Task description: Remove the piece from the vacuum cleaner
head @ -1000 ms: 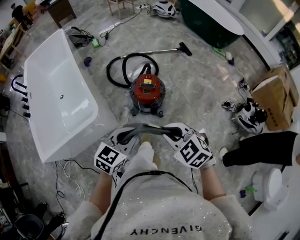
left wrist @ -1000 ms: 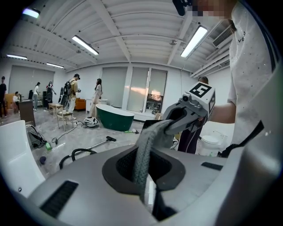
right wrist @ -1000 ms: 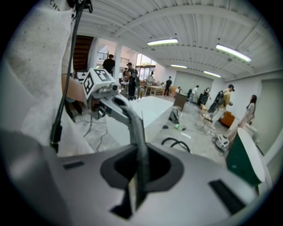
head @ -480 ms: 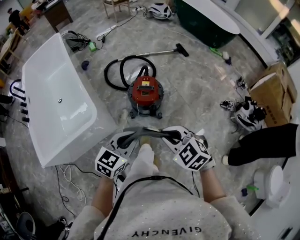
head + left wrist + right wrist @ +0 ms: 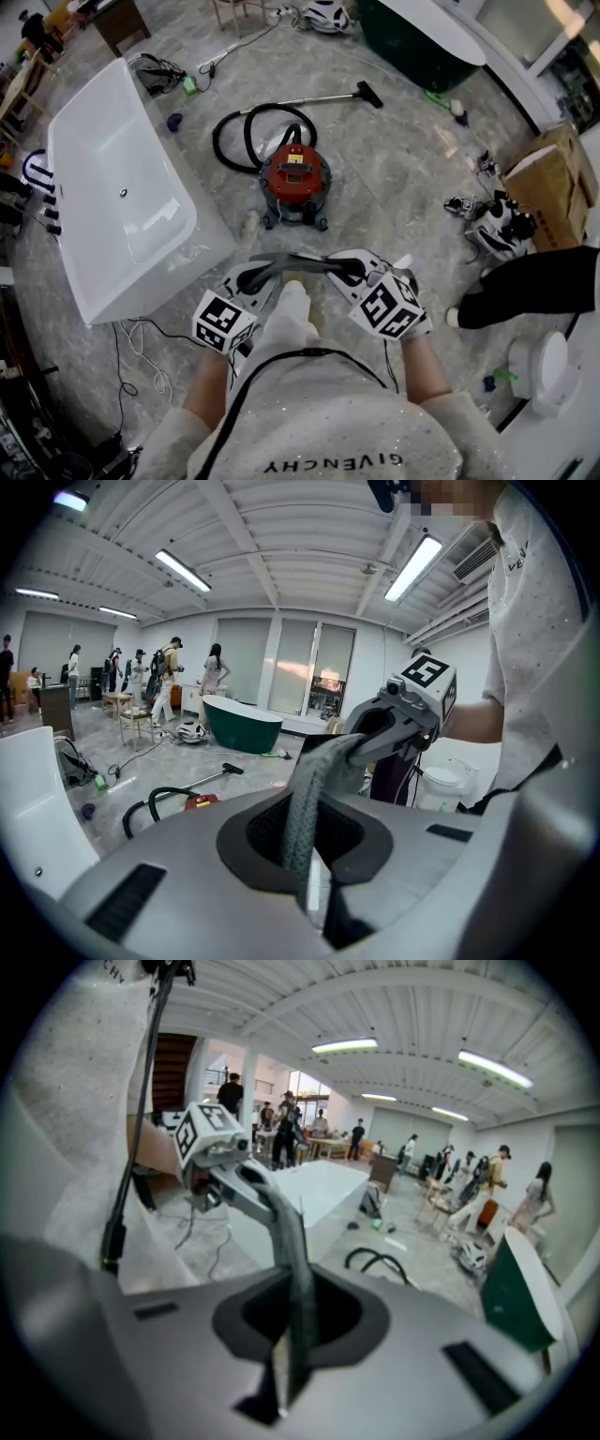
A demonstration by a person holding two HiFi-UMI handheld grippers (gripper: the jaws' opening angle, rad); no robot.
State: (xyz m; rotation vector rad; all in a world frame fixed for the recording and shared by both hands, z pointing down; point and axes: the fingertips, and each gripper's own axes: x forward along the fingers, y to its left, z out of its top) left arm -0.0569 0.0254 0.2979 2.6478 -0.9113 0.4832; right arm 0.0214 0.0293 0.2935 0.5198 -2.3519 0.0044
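Note:
A red vacuum cleaner (image 5: 295, 183) stands on the marble floor ahead of me, its black hose (image 5: 239, 131) coiled behind it and its wand (image 5: 319, 100) lying further off. It also shows small in the left gripper view as the vacuum cleaner (image 5: 197, 801). A grey fabric strip (image 5: 295, 262) spans between my two grippers at waist height, apart from the vacuum. My left gripper (image 5: 251, 274) is shut on one end of the grey strip (image 5: 314, 799). My right gripper (image 5: 349, 268) is shut on the other end of the grey strip (image 5: 295, 1269).
A white bathtub (image 5: 122, 197) stands to the left and a dark green bathtub (image 5: 422, 42) at the far right. On the right are a cardboard box (image 5: 553, 187), a person's black-clad leg (image 5: 525, 295) and a white fixture (image 5: 539, 375). Cables (image 5: 141, 347) lie on the floor.
Only the head view has swayed slightly. Both grippers stay shut on the grey strip in the same place.

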